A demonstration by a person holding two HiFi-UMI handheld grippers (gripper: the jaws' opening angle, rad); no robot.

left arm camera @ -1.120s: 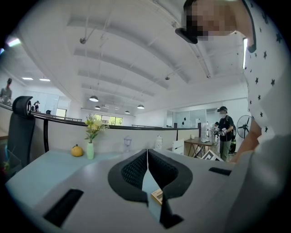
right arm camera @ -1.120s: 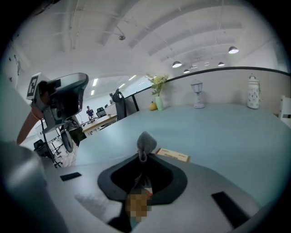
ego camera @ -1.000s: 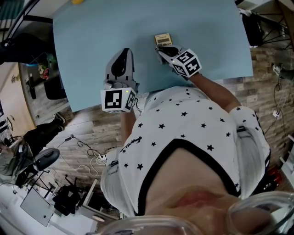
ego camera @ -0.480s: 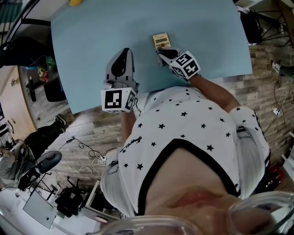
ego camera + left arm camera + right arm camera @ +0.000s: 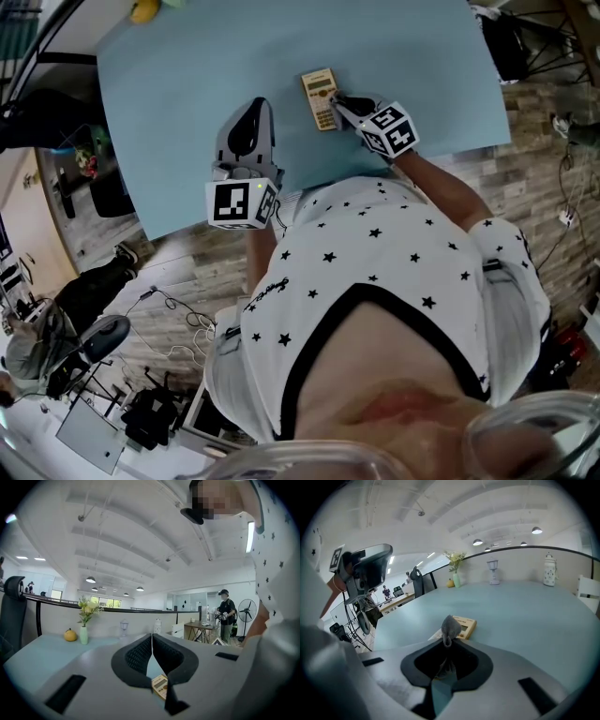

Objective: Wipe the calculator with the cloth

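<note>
A beige calculator (image 5: 320, 98) lies flat on the light blue table (image 5: 187, 84), near its front edge. My right gripper (image 5: 343, 102) sits just right of it, shut on a small grey cloth (image 5: 450, 626). In the right gripper view the cloth bunches up between the jaws, right in front of the calculator (image 5: 465, 626); I cannot tell whether they touch. My left gripper (image 5: 250, 111) rests left of the calculator, a short way off, shut with nothing in it. In the left gripper view a corner of the calculator (image 5: 160, 686) shows below the closed jaws of my left gripper (image 5: 151, 641).
A yellow fruit (image 5: 142, 11) and a vase of flowers (image 5: 84, 620) stand at the table's far left corner. Two lantern-like ornaments (image 5: 493, 571) line the far edge. The table's front edge (image 5: 309, 183) is just below both grippers. A person (image 5: 226, 616) stands far off.
My right gripper with the cloth has slid to the right off the calculator, which now shows in full. The left gripper has stayed where it was.
</note>
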